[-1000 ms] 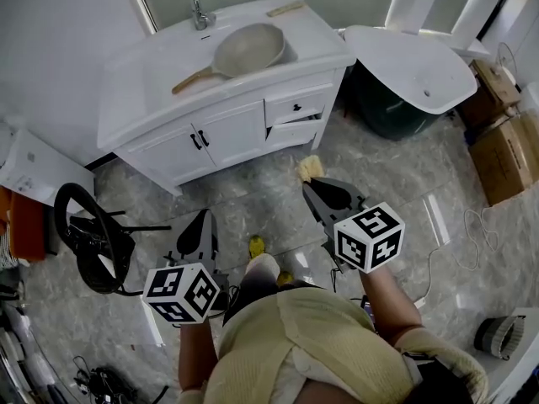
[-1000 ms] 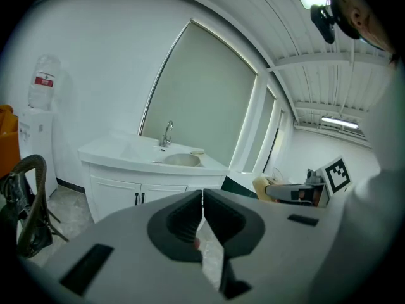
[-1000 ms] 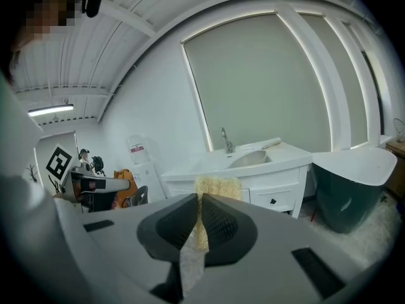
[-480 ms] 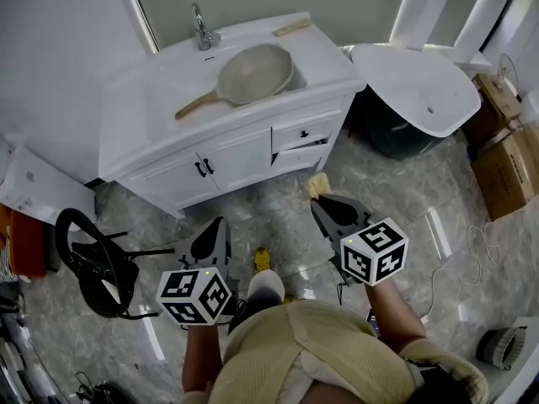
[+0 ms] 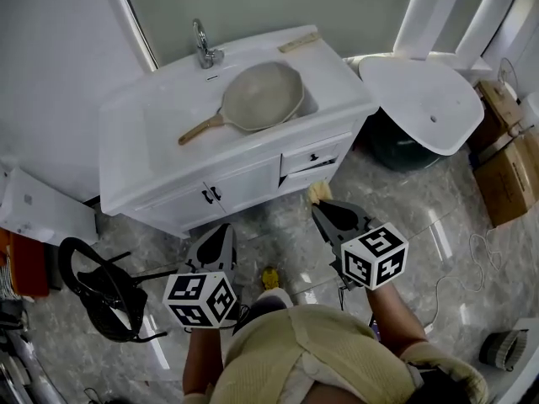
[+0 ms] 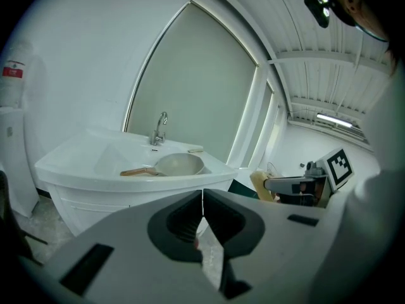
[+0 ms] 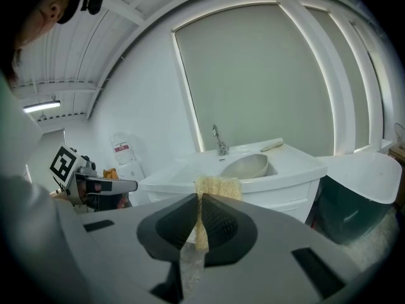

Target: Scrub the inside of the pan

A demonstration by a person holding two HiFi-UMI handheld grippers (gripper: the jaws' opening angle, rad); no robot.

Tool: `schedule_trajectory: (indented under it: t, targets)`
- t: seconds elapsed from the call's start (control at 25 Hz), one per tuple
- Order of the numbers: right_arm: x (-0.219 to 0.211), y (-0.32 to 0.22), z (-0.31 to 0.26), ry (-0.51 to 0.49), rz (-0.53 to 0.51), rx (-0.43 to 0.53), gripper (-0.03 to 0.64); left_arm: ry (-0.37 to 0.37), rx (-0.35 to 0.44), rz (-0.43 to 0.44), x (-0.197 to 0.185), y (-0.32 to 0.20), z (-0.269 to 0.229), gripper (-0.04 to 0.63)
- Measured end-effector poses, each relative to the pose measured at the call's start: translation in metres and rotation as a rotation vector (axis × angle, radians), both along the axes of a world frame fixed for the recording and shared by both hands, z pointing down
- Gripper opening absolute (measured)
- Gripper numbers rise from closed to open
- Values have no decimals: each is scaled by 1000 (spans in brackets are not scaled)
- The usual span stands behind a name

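The left gripper point(image 6: 202, 198) has its jaws shut tip to tip with nothing between them. The right gripper point(image 7: 199, 198) has its jaws pressed on a flat yellow scrubbing sponge point(image 7: 216, 187), whose top edge sticks up above the tips. Both grippers hang over the grey marbled floor point(image 5: 278, 217), side by side and well apart from the pan.

The round beige pan with a wooden handle point(image 5: 265, 95) lies in the basin of the white vanity counter point(image 5: 143, 141), its handle pointing to the left. A chrome tap point(image 5: 202, 45) stands just behind it, and a short pale wooden stick point(image 5: 299, 42) lies at the counter's back right corner. The white cabinet front stands between the grippers and the pan, and its small drawer point(image 5: 313, 154) is slightly pulled out.

To the right of the counter a white oval slab point(image 5: 421, 99) rests over a dark green bin point(image 5: 400, 146), with two brown cardboard boxes point(image 5: 509, 167) beyond. A black ring-shaped frame point(image 5: 101, 289) lies on the floor at the left.

There is one pan, one sponge, one tap and two grippers.
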State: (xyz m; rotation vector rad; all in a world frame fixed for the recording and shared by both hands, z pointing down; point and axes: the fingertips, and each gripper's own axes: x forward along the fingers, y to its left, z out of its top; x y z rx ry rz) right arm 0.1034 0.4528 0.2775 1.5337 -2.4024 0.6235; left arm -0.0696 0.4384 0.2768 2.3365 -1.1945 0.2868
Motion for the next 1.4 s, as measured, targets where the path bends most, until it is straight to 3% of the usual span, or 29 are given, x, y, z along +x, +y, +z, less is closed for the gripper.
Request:
schedule_trajectory:
  t: [0.6, 0.92, 1.4]
  targets:
    - [-14, -71, 0, 27, -5, -18, 41, -14, -44, 56, -5, -73, 17, 61]
    - [2, -123, -7, 52, -80, 12, 41, -12, -44, -26, 6, -108, 12, 61]
    - [44, -200, 4, 57, -183, 6, 41, -31, -52, -103, 55, -172, 21, 61]
